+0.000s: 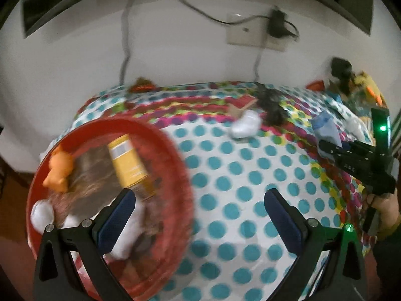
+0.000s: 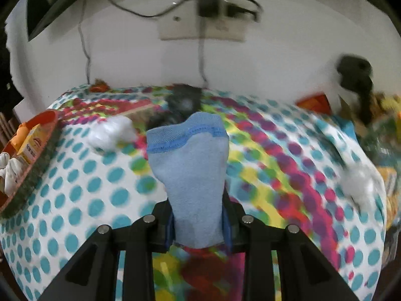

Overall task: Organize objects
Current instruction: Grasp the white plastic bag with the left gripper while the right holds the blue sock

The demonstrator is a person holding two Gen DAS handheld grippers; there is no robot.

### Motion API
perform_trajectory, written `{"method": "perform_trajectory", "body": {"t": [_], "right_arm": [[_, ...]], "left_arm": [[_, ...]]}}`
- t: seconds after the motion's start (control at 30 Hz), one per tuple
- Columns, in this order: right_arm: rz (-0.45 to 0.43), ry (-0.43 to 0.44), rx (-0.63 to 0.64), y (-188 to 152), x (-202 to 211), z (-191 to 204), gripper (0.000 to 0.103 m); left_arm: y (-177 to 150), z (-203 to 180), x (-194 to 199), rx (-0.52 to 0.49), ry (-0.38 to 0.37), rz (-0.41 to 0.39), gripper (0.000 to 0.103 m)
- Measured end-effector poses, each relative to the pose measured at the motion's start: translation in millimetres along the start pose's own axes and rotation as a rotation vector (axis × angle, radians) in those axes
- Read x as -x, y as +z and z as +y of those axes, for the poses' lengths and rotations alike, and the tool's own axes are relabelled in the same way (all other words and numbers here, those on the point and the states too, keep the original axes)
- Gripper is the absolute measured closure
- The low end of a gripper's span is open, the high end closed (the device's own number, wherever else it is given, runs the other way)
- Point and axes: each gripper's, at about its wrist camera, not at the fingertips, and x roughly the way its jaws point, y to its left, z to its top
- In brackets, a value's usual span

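Several items, among them a yellow box (image 1: 130, 165) and an orange toy (image 1: 59, 170), already lie in the red basket (image 1: 175, 165) on the dotted tablecloth (image 1: 238, 175). Right gripper (image 2: 198, 225) is clamped on a blue sock (image 2: 190, 175) above the cloth; left gripper (image 1: 198, 215) hangs spread apart, empty. By this view, a white wad (image 1: 244, 124) and a dark object (image 1: 272, 107) remain unsorted.

Both wrist views face the wall, sharing the dotted cloth (image 1: 238, 175) (image 2: 82, 188).
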Motion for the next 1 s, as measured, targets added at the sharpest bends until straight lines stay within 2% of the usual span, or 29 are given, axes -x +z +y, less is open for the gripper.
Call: {"method": "perform_trajectory", "body": {"t": [0.17, 0.27, 0.5, 0.57, 0.63, 0.7, 0.83, 0.87, 0.9, 1.0], "right_arm": [[-0.004, -0.005, -0.044, -12.7, 5.0, -21.9, 0.073], [-0.014, -0.008, -0.043, -14.4, 6.2, -23.5, 0.073], [-0.010, -0.006, -0.037, -14.7, 5.7, -24.8, 0.072], [-0.005, -0.002, -0.029, -13.7, 4.5, -23.5, 0.071], [-0.003, 0.004, -0.017, -13.5, 4.0, -21.3, 0.071], [-0.002, 0.004, -0.011, -13.5, 3.9, -19.9, 0.071], [0.003, 0.013, -0.023, -13.6, 2.8, -22.8, 0.071], [0.003, 0.013, -0.026, -13.9, 3.0, -23.2, 0.071], [0.002, 0.014, -0.027, -14.0, 3.2, -23.3, 0.071], [0.006, 0.015, -0.027, -14.1, 2.5, -23.1, 0.071]], "left_arm": [[19.6, -34.3, -28.3, -0.051, -0.011, -0.011, 0.001], [35.2, -47.5, -54.3, -0.077, -0.016, 0.016, 0.001], [66.0, -51.3, -114.4, -0.026, -0.081, 0.096, 0.002], [70.7, -50.6, -131.7, -0.009, -0.087, 0.130, 0.008], [75.4, -51.1, -146.2, -0.013, -0.080, 0.149, 0.021], [79.0, -50.1, -156.2, -0.004, -0.088, 0.164, 0.025], [83.2, -51.6, -167.7, 0.014, -0.096, 0.171, 0.040], [83.7, -53.1, -167.8, 0.010, -0.090, 0.163, 0.045], [84.3, -54.8, -167.6, 0.002, -0.088, 0.157, 0.055], [84.5, -57.0, -165.4, 0.016, -0.107, 0.148, 0.057]]}}
